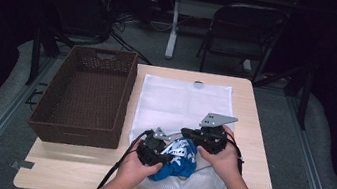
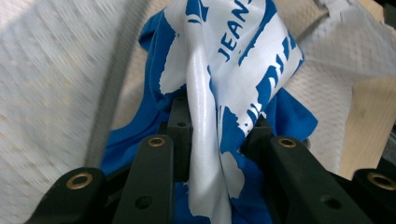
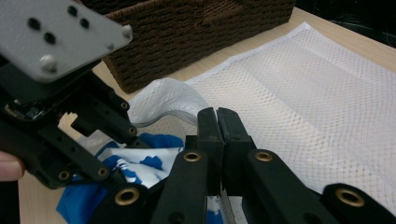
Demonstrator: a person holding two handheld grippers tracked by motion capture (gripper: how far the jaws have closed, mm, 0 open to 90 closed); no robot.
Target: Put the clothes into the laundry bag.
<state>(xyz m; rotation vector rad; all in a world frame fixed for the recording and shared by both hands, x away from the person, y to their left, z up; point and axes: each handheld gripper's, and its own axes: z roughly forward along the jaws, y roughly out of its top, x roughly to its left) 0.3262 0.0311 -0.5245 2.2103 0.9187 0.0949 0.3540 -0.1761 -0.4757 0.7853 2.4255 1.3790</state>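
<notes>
A blue and white cloth (image 2: 233, 60) is pinched between the jaws of the left gripper (image 1: 154, 154), bunched at the near edge of a white mesh bag (image 1: 183, 99) spread on the table (image 1: 249, 116). The right gripper (image 1: 206, 136) is clamped shut on the bag's edge (judging by the zipper beneath its jaws), probably so that the mouth is held up for stuffing. A brown wicker basket (image 1: 86, 95) is set just beside the bag.

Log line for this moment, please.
left gripper: shut on blue-and-white garment | right gripper: shut on mesh laundry bag edge | wicker basket: empty
</notes>
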